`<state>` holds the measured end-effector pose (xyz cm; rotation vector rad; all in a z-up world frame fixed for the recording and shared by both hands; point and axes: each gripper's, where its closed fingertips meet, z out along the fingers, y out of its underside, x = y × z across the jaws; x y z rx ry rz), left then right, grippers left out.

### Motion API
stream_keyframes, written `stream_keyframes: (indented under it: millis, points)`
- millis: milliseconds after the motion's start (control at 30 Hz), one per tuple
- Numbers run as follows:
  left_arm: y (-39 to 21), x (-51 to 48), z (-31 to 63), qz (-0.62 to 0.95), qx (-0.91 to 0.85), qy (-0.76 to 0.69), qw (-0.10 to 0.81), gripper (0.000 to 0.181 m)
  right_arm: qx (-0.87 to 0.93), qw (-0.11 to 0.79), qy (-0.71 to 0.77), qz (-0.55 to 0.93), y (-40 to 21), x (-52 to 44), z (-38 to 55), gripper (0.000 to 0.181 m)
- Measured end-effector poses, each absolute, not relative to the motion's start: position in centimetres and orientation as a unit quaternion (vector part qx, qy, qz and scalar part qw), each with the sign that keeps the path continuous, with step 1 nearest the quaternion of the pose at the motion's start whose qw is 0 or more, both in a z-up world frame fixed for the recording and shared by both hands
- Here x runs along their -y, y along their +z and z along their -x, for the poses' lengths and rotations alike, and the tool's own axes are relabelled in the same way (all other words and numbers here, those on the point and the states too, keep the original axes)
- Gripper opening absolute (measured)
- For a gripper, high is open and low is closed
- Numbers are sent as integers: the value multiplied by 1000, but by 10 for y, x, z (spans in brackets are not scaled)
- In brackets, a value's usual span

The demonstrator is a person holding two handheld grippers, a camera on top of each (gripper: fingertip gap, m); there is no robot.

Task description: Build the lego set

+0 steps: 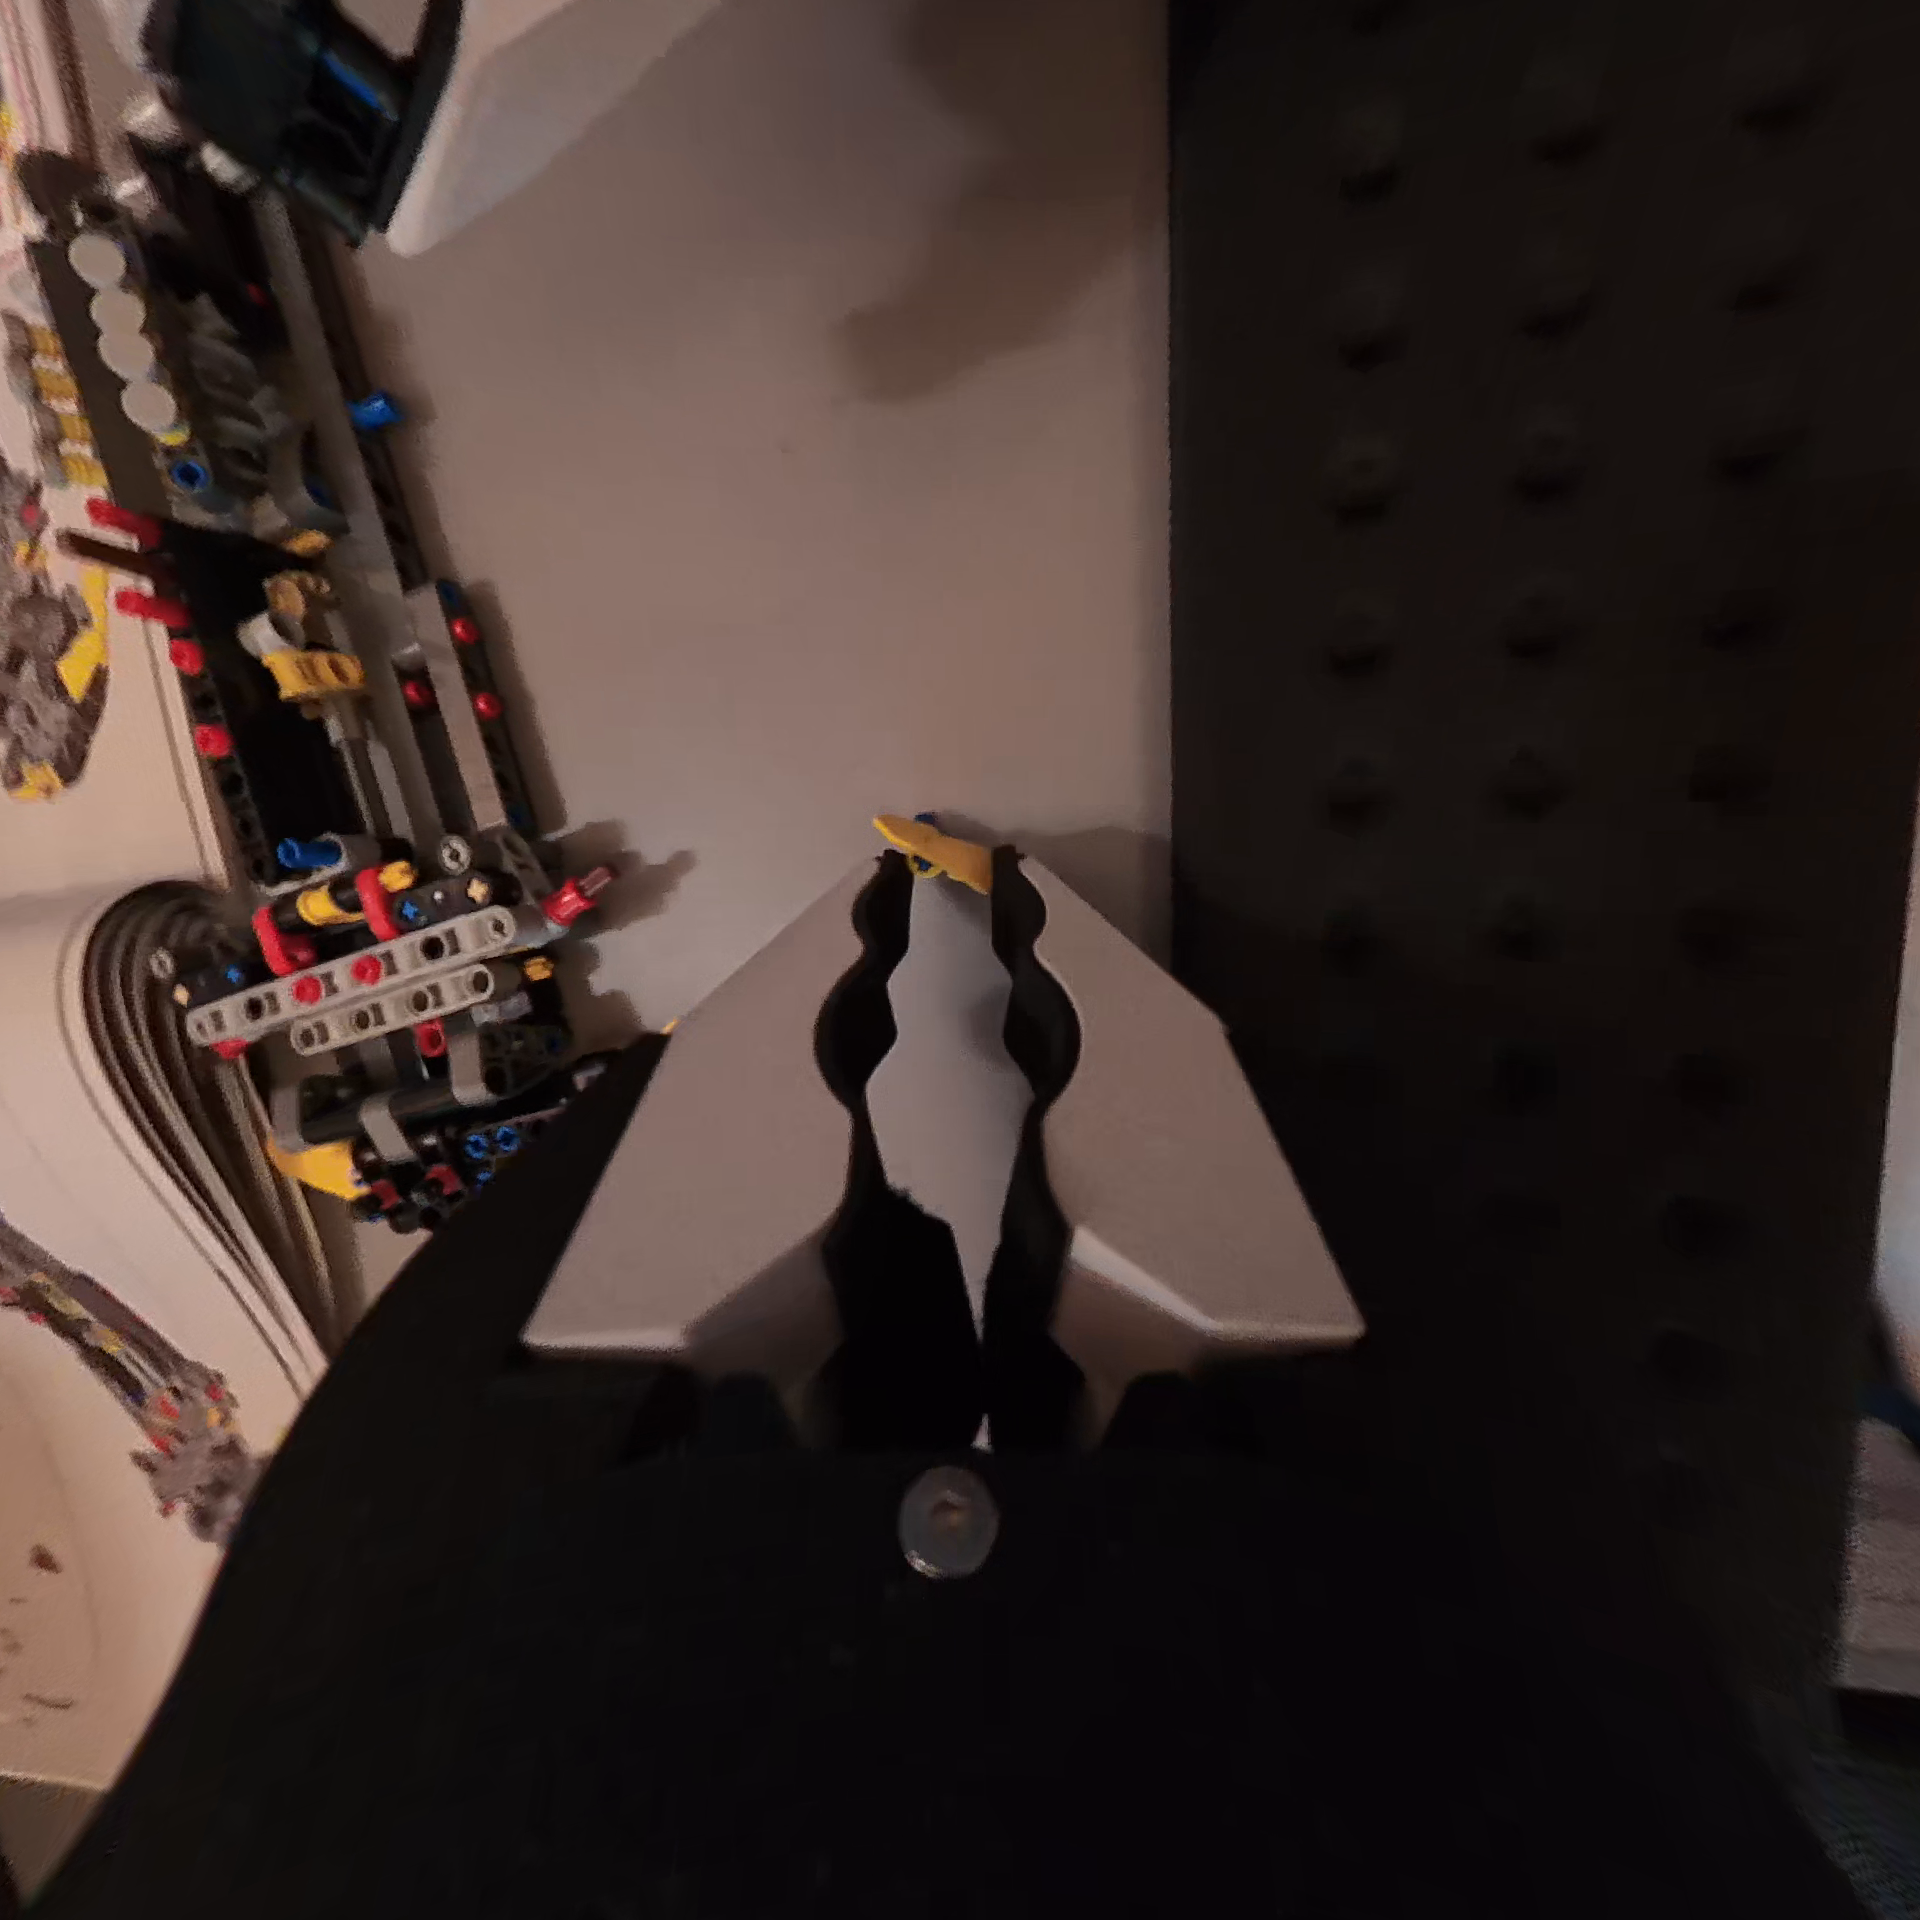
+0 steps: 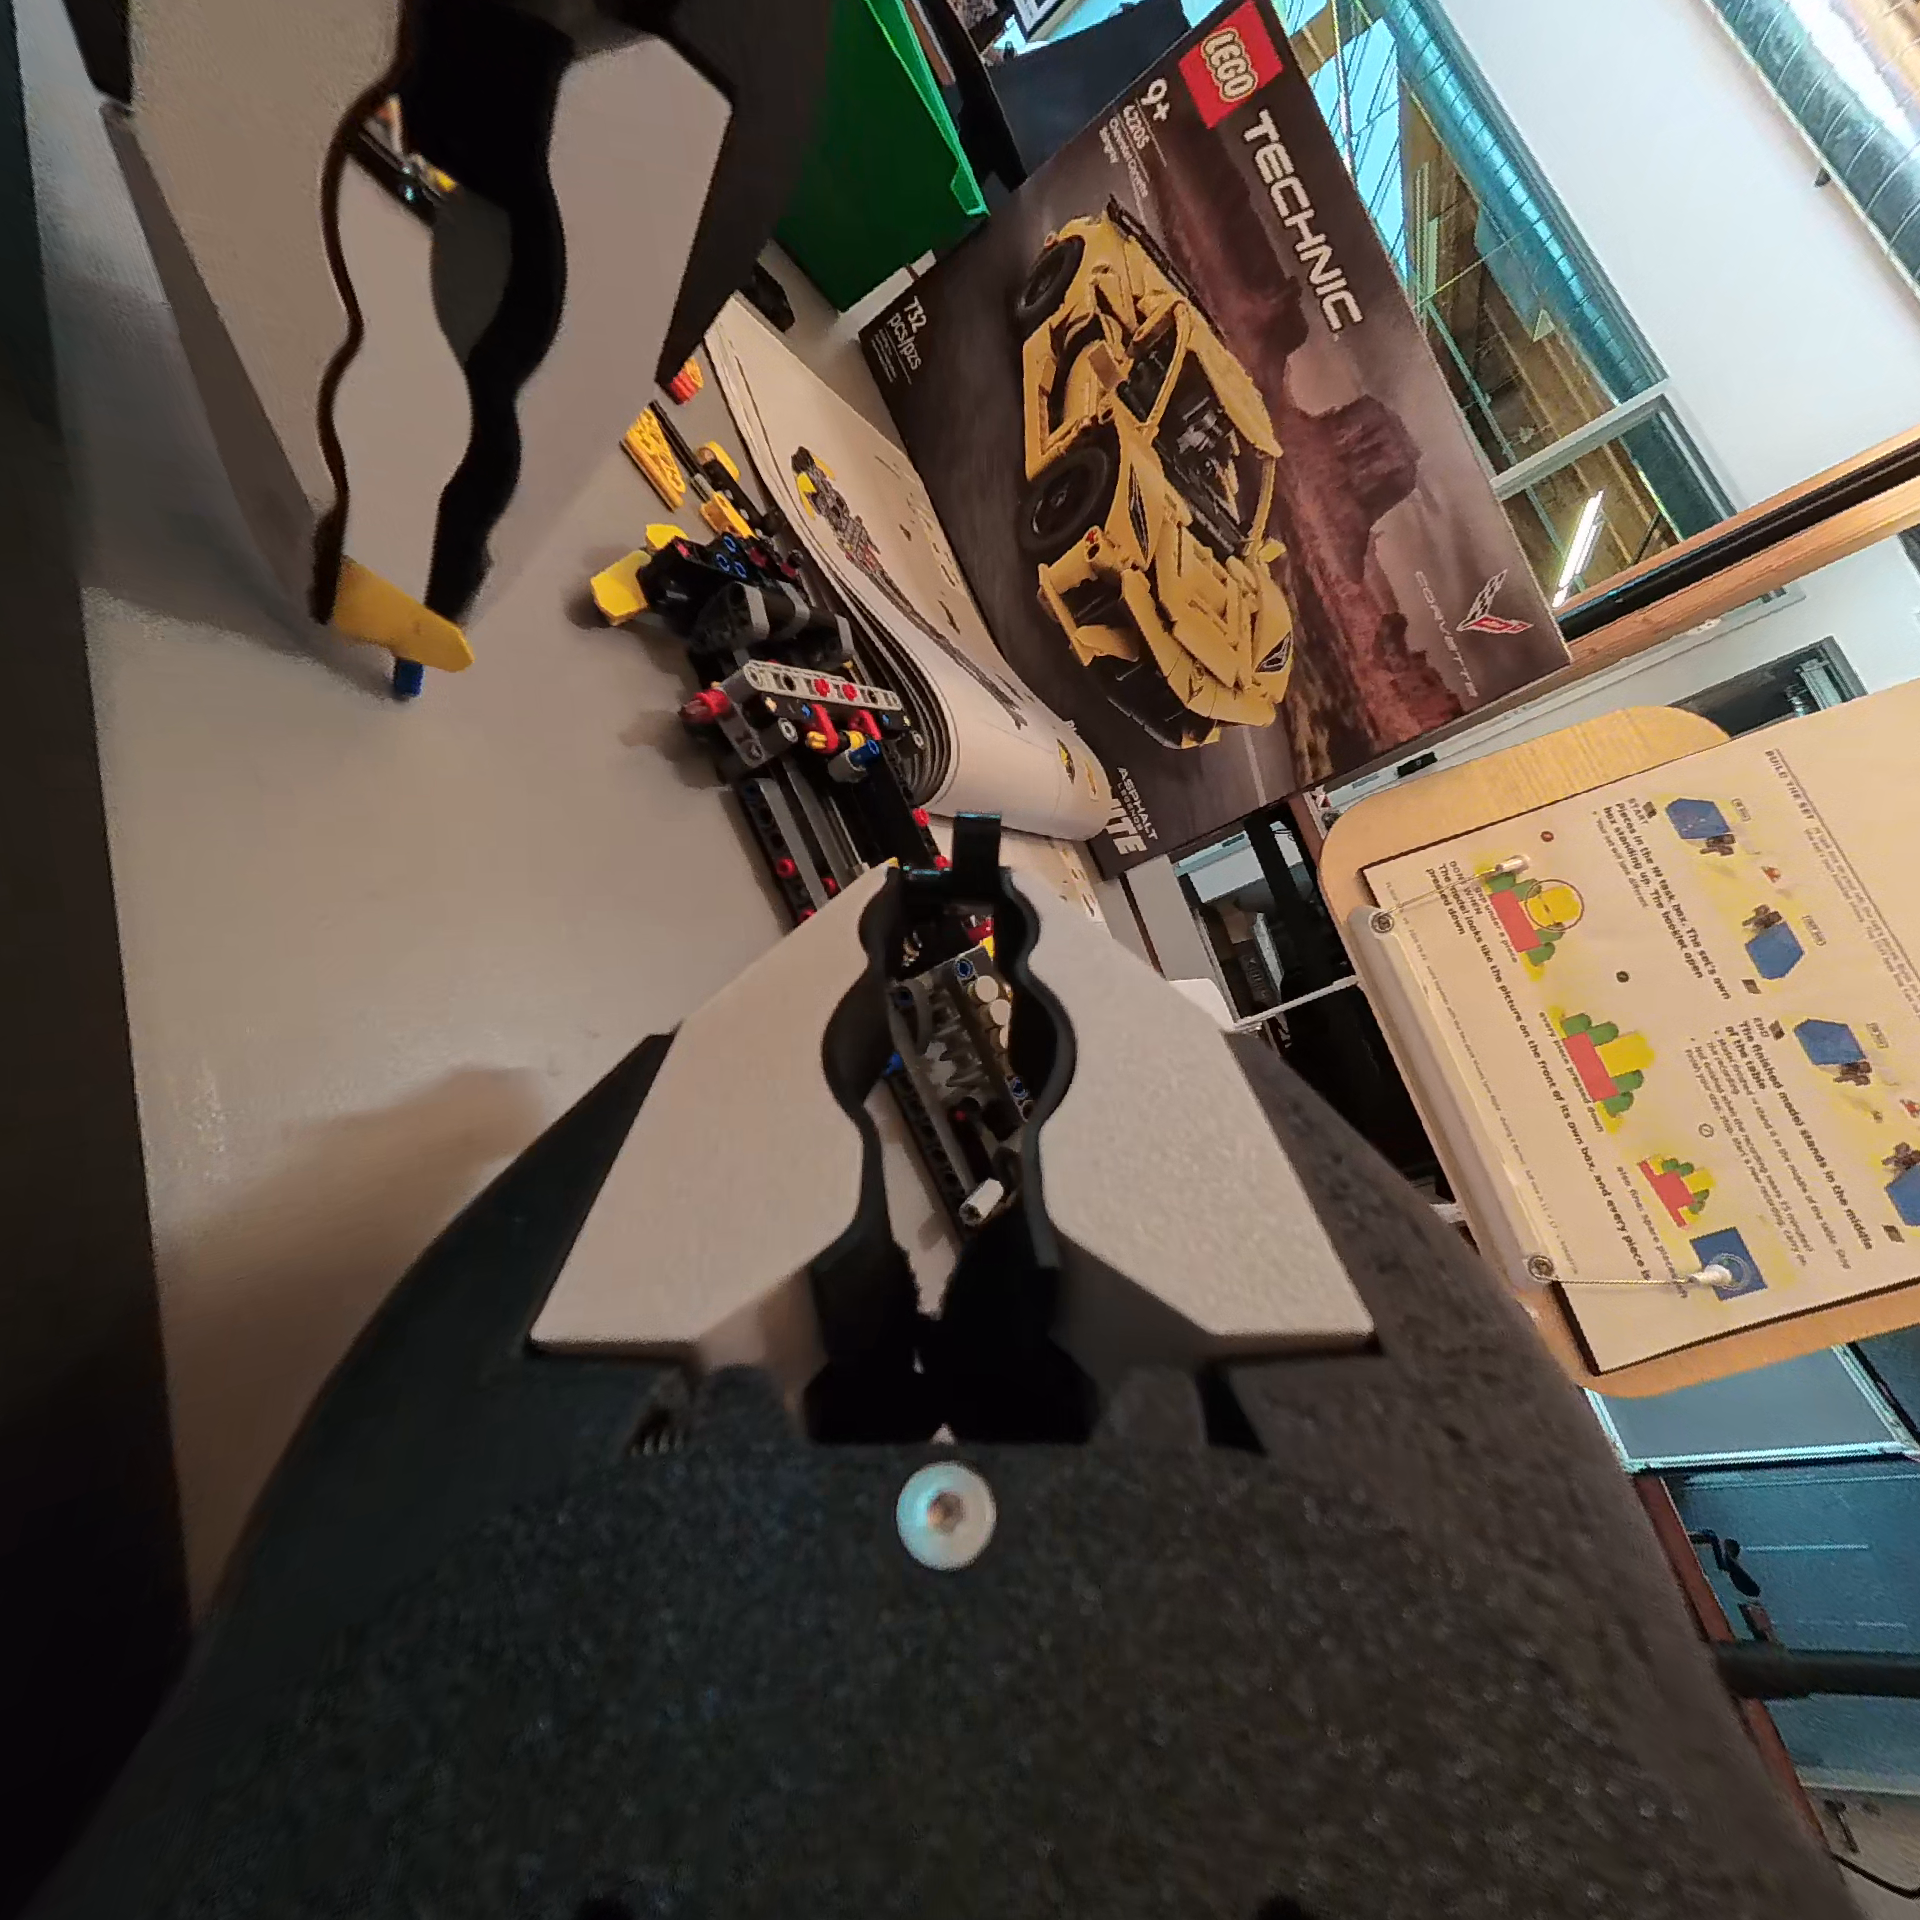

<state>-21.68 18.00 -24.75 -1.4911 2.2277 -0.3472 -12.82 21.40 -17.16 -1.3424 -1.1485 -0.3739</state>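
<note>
A: Lego car frame (image 2: pixel 800 727), half built, lies on the grey table (image 2: pixel 416 987), with the open instruction booklet (image 2: pixel 914 582) touching its far side and the set's box (image 2: pixel 1226 447) propped up behind that. What sits furthest left?

B: In the right wrist view, the left claw (image 2: pixel 390 613), up in the left corner. It is clamped on a small yellow piece (image 2: pixel 400 623) with a blue pin (image 2: pixel 407 675) poking out underneath. The left wrist view agrees: the same yellow piece (image 1: pixel 935 850) is pinched at the very tips.

A: Why hold it clear of the table?

B: My guess is to keep the pin free and pointing down, ready to press into a hole on the frame.

A: Moving right?

B: Loose yellow parts (image 2: pixel 665 468) lie on the table at the frame's far end, within easy reach. Then the frame itself, which the left wrist view shows at its left edge (image 1: pixel 343 831).

A: And the right claw (image 2: pixel 951 883)?

B: Nearest, centre. Its tips are closed on a small black piece (image 2: pixel 971 847), held just over the frame's near end, probably lined up for fitting there.

A: Anything further right?

B: A wooden board with a printed sheet (image 2: pixel 1683 1018), well apart from the work.
</note>
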Motion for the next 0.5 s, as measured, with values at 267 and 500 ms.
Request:
stream_keyframes:
  millis: [267,500]
  points:
    - [-249,-185,225,526,-810,-172,192,21,497,617,-158,589,-173,-215,128,15]
    - [-236,-182,223,616,-725,-262,160,25,498,617,-150,591,-174,-216,129,15]
